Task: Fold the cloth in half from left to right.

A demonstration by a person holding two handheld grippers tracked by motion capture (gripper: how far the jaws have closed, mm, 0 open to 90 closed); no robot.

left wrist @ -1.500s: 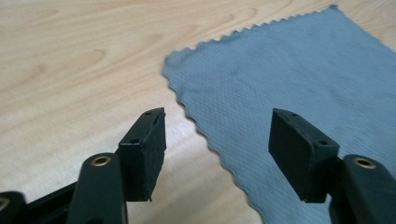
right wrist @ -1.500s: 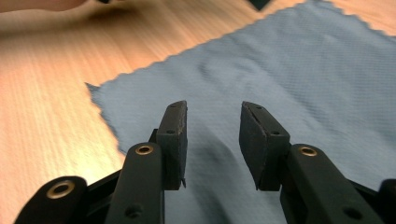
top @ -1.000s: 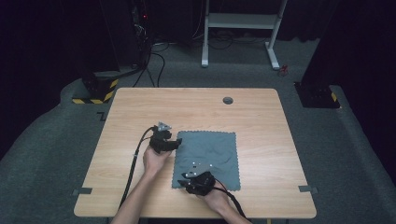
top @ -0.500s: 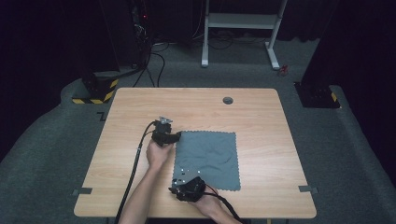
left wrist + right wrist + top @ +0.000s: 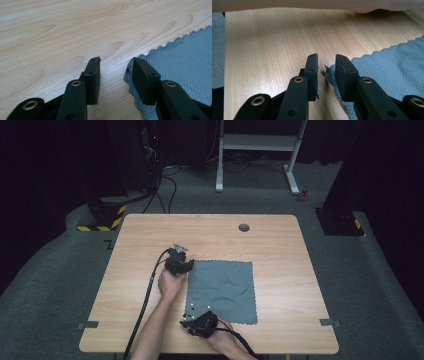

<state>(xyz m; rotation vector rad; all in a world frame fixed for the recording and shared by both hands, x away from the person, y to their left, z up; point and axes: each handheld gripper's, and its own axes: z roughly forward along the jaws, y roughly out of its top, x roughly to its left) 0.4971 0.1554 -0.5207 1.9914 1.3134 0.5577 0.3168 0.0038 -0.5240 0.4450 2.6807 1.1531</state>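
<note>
Straddling cloth [image 5: 222, 290] corners | left gripper [image 5: 115, 68] open | right gripper [image 5: 326, 67] open

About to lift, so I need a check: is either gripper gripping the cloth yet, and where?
Neither. Left gripper and right gripper are open, each straddling a corner of the grey cloth, jaws not closed.

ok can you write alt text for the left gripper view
Two black jaws of the left gripper stand open just above a light wooden table, straddling the corner of a grey-blue waffle-textured cloth. The cloth's scalloped edge lies by the right-hand jaw and is not yet pinched.
</note>
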